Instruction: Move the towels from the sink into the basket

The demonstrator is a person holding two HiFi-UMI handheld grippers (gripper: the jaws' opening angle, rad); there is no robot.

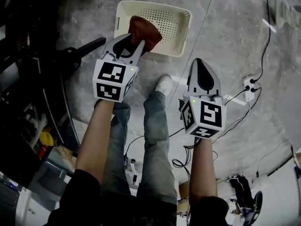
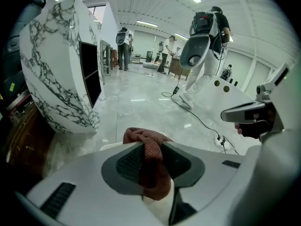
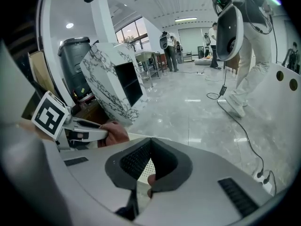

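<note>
Left gripper (image 1: pixel 136 42) fingers pinch a rust-red terry towel (image 1: pixel 146 29) above the perforated cream basket (image 1: pixel 174 25); right gripper (image 1: pixel 200 62) fingers closed, empty.

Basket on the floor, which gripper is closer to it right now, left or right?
Left. The left gripper, clamped on the brown towel, hangs over the near rim of the basket. The right gripper, shut and empty, is short of it to the right, over the floor.
</note>
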